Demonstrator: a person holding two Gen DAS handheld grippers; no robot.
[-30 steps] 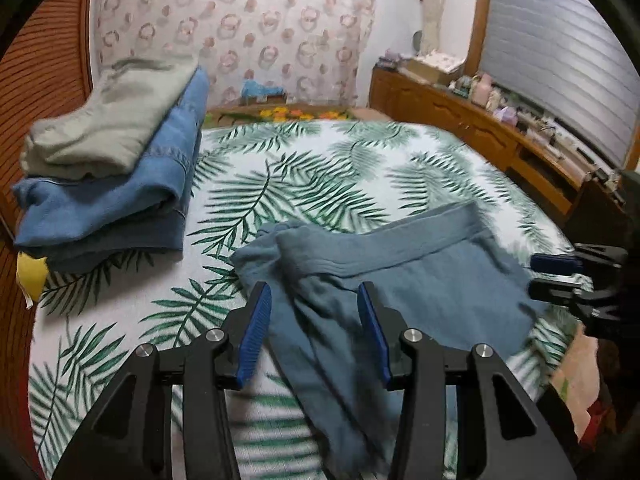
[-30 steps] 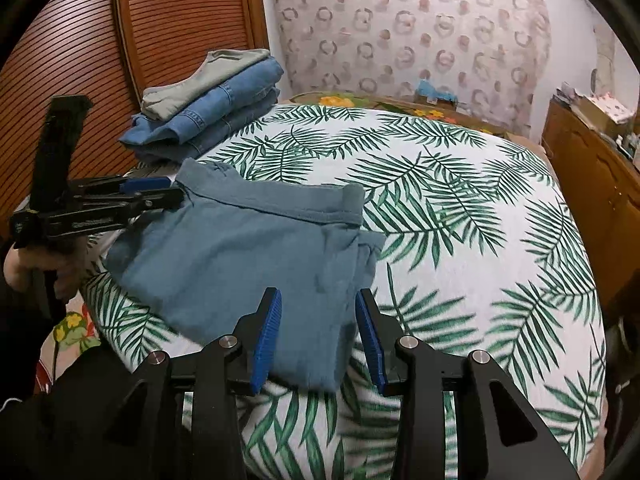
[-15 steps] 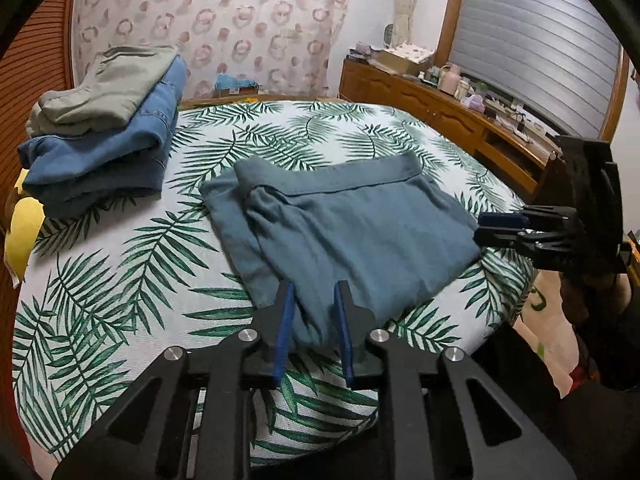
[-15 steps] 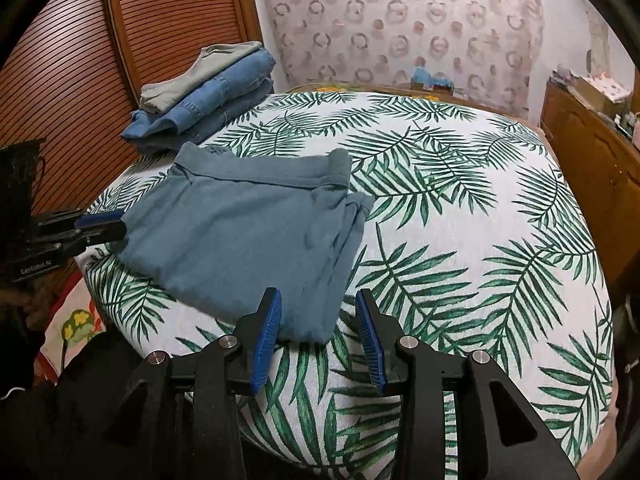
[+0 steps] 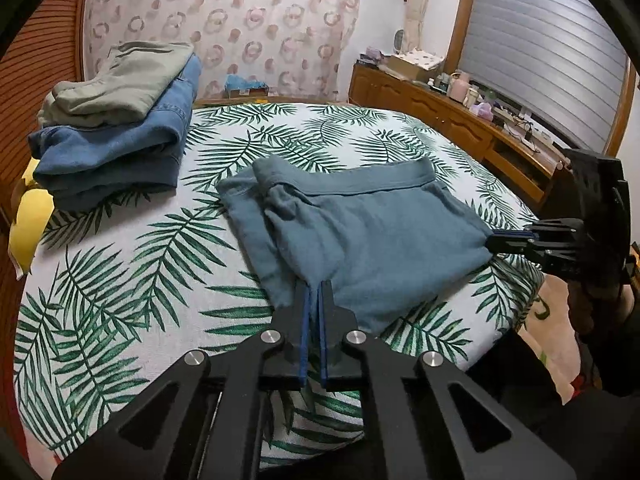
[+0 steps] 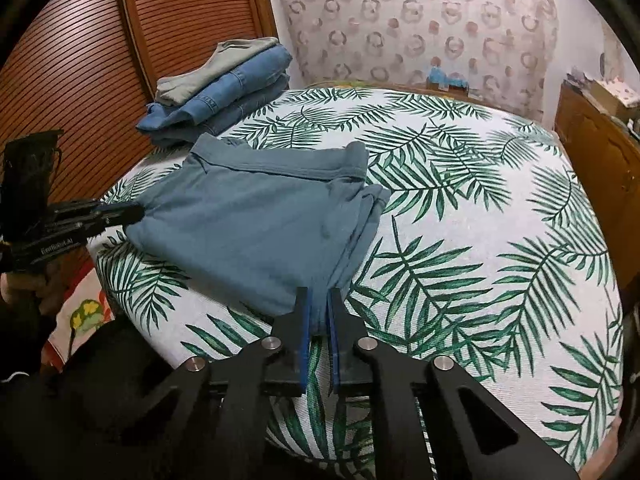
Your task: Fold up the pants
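Pants (image 5: 360, 228) of grey-blue cloth lay folded on the bed (image 5: 132, 280), over its palm-leaf cover, near the front edge. Their waistband ran along the far side and their long axis crosswise to both cameras. The left gripper (image 5: 314, 286) was pinched shut on the near left corner of the pants, its blue pads almost meeting over the cloth. The right gripper (image 6: 318, 294) was likewise clamped on the near right corner, with a fold of fabric caught between its pads. Only the left wrist view showed the wooden sideboard (image 5: 440, 108) with its clutter of bottles and boxes, the grey roller shutter (image 5: 540, 48) and a yellow item (image 5: 28, 220) at the bed's left edge. Only the right wrist view showed the slatted wooden door (image 6: 80, 52) and some white lettering on the left gripper's body, too blurred to read with confidence. Both views took in the stack of folded jeans (image 5: 116, 148) with a grey-green garment (image 5: 120, 80) on top, at the bed's far left.
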